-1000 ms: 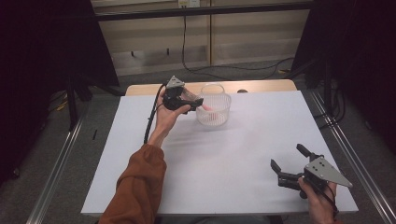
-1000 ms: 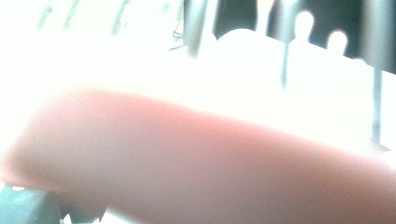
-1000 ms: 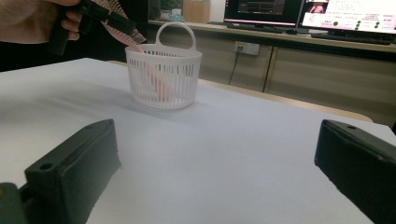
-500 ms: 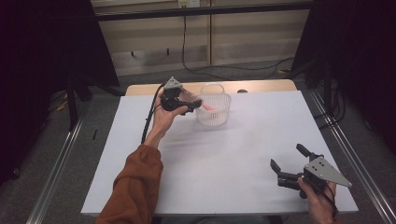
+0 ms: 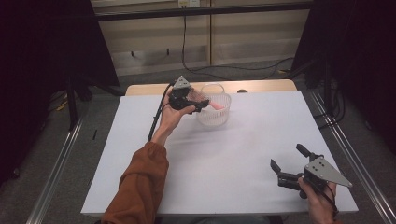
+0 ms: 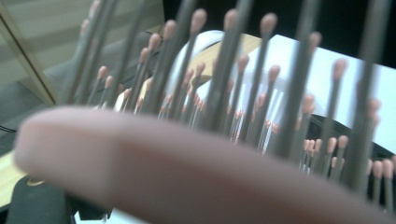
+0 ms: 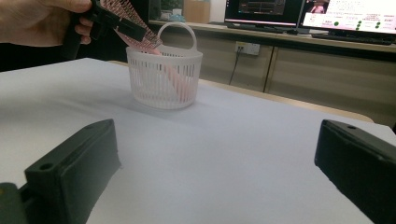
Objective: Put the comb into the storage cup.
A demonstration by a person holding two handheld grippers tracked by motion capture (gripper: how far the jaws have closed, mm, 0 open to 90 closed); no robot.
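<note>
A white slatted basket (image 5: 214, 112) (image 7: 163, 79) with a hoop handle stands at the back middle of the white table (image 5: 243, 154). My left gripper (image 5: 198, 103) (image 7: 107, 18) hovers at the basket's left rim, shut on a pink hairbrush (image 5: 216, 106) (image 6: 163, 168). The brush (image 7: 176, 81) slants down into the basket, its handle end inside. In the left gripper view its grey, pink-tipped bristles stand close up. My right gripper (image 5: 286, 156) (image 7: 219, 140) rests low near the table's front right, open, nothing between its jaws.
A wooden tabletop edge (image 5: 261, 86) shows behind the white board. Metal rails (image 5: 56, 172) run along both sides on the floor. A black cable (image 5: 156, 116) trails from the left gripper. Monitors (image 7: 345, 18) sit on a far counter.
The left gripper has shifted slightly toward the basket with the brush. The right gripper has stayed still.
</note>
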